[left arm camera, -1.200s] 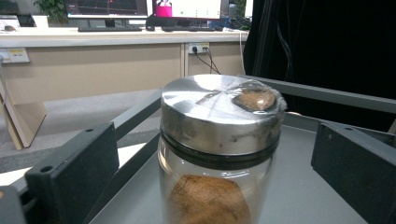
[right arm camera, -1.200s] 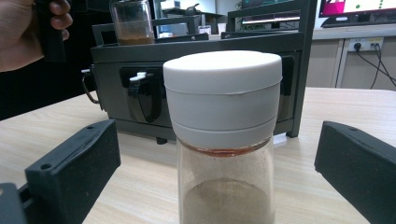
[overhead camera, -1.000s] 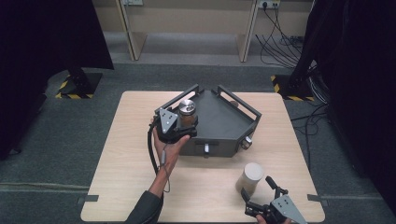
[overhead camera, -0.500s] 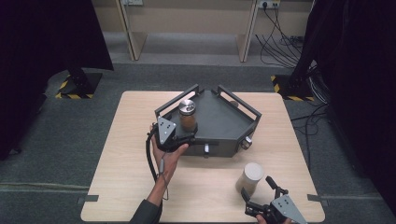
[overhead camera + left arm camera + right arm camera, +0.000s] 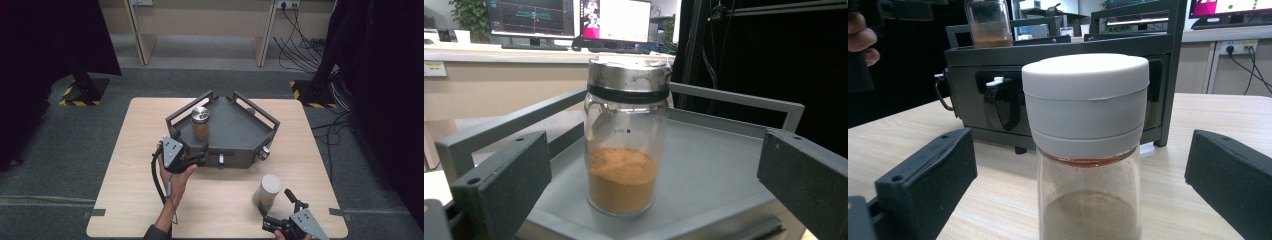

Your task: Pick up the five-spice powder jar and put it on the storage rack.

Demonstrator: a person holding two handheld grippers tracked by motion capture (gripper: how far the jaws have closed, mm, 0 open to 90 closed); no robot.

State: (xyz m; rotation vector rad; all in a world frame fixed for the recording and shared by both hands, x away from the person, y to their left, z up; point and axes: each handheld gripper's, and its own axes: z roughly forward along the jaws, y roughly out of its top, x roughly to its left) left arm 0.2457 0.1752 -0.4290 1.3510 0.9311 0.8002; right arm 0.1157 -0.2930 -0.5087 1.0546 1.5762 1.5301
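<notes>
Jar point(image 5: 201, 123) with a metal lid and brown powder stands upright on the left part of the dark grey rack point(image 5: 235, 127), seen from the high view. The left gripper point(image 5: 192, 150) sits at the rack's front left edge, just short of the jar, with its jaws spread and nothing between them. A second earlier its hand lay closer to the jar, so the left gripper has drawn back a little toward the person while the jar has stayed put. Near the front right of the wooden table point(image 5: 125, 165) stands a white-capped shaker point(image 5: 267, 192), and the right gripper point(image 5: 275, 210) waits just behind it, jaws apart on either side; neither has shifted since the earlier frames.

Left gripper view: the jar point(image 5: 624, 135) stands centred on the rack point(image 5: 719, 165), a short way beyond the two black jaws, which are wide open and clear of the glass.

Right gripper view: the shaker point(image 5: 1087, 145) rises close between the open jaws without touching either. Behind it is the rack's front point(image 5: 998, 100), with the jar point(image 5: 989, 22) on top at upper left.
</notes>
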